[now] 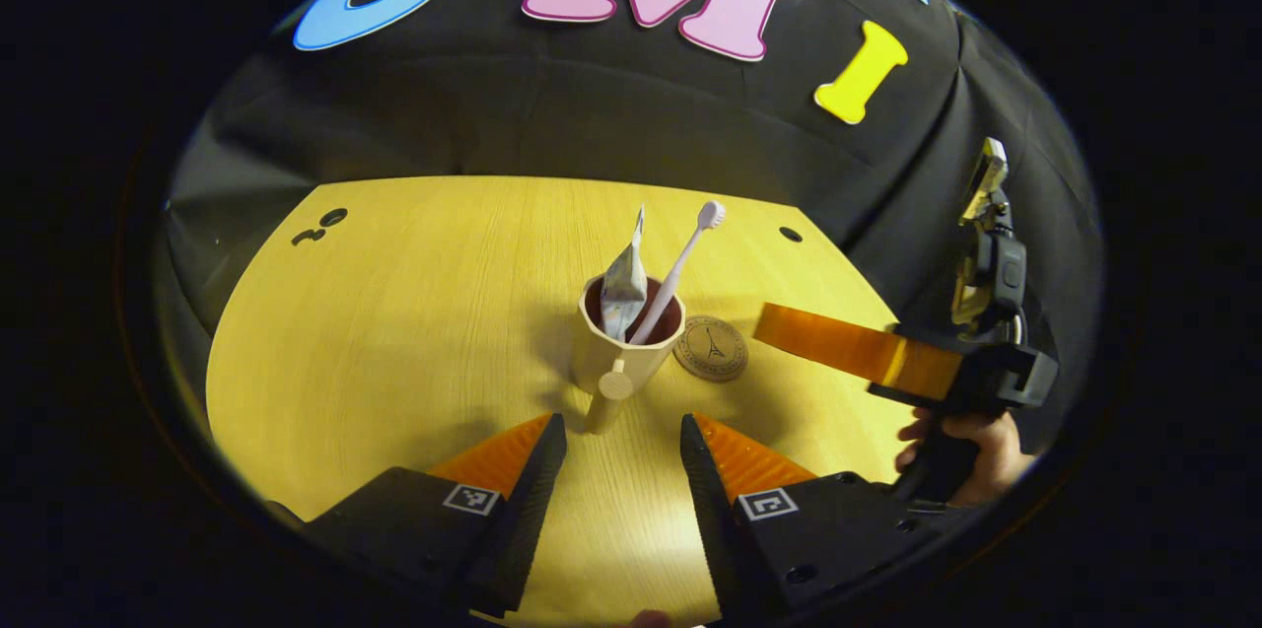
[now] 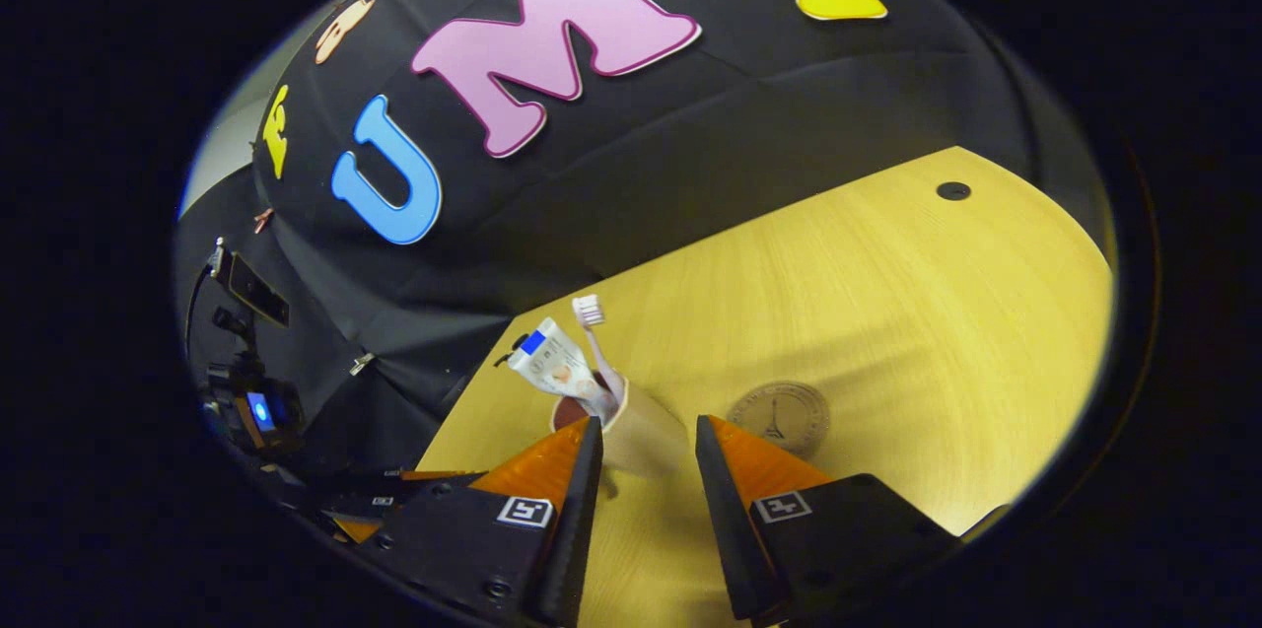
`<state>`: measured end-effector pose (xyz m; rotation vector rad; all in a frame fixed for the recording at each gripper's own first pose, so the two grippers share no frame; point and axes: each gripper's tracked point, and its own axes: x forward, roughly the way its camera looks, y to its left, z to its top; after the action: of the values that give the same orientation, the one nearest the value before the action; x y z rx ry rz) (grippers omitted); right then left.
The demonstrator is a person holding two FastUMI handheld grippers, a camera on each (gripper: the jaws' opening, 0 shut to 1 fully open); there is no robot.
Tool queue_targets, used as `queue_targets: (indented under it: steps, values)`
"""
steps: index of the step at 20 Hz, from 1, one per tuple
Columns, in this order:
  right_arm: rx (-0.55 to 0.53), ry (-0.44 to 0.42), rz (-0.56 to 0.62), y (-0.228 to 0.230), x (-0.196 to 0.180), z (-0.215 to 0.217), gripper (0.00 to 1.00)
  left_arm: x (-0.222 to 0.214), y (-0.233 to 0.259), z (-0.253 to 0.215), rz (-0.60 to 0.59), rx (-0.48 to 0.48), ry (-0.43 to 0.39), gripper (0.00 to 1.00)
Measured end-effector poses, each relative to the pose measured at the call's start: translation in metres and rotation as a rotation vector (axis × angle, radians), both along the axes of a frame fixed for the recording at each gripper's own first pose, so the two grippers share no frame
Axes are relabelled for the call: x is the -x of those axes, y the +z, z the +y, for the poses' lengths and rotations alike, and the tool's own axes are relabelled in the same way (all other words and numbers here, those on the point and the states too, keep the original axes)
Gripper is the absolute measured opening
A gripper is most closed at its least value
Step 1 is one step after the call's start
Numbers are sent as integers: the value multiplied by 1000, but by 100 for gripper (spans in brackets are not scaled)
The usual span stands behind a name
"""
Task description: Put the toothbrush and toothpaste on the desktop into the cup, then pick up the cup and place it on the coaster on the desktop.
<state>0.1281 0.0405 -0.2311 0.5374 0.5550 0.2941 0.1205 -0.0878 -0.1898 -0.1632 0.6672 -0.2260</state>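
A beige cup (image 1: 626, 352) stands on the yellow wooden desktop (image 1: 394, 332), its handle (image 1: 611, 396) pointing at my left gripper. A toothpaste tube (image 1: 624, 288) and a pale toothbrush (image 1: 680, 268) stand in the cup, head up. A round brown coaster (image 1: 711, 348) lies just right of the cup. My left gripper (image 1: 621, 441) is open, its tips either side of the handle's near end. My right gripper (image 1: 848, 347), held by a hand (image 1: 961, 451), hovers right of the coaster. In the right gripper view it (image 2: 646, 436) is open, with the cup (image 2: 641, 436), toothpaste tube (image 2: 557, 367), toothbrush (image 2: 592, 322) and coaster (image 2: 779, 416) ahead.
Small round holes (image 1: 790, 235) (image 1: 332, 216) mark the desktop's far corners. The black cloth wall rises right behind the desk. A camera rig with a lit screen (image 2: 258, 409) stands off the desk's left side in the right gripper view.
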Motion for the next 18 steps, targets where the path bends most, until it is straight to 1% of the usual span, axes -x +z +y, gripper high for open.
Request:
queue_targets:
  steps: [5, 8, 12, 13, 16, 18]
  values:
    - [-1, -53, 100, -17, 50, -40, 59, -23, -10, -7, 55, -79, -52, 73]
    - [-1, -71, 136, -25, 81, -58, 59, -36, -16, -15, 93, -89, -93, 73]
    - [40, -60, 147, -34, 112, -76, 59, -45, -35, -12, 172, -128, -115, 73]
    - [37, -57, 151, -36, 117, -80, 59, -46, -39, -10, 193, -134, -116, 72]
    - [19, -57, 177, -47, 137, -86, 59, -49, -42, -13, 246, -142, -126, 67]
    - [26, -55, 188, -56, 145, -93, 59, -53, -46, -12, 277, -165, -123, 63]
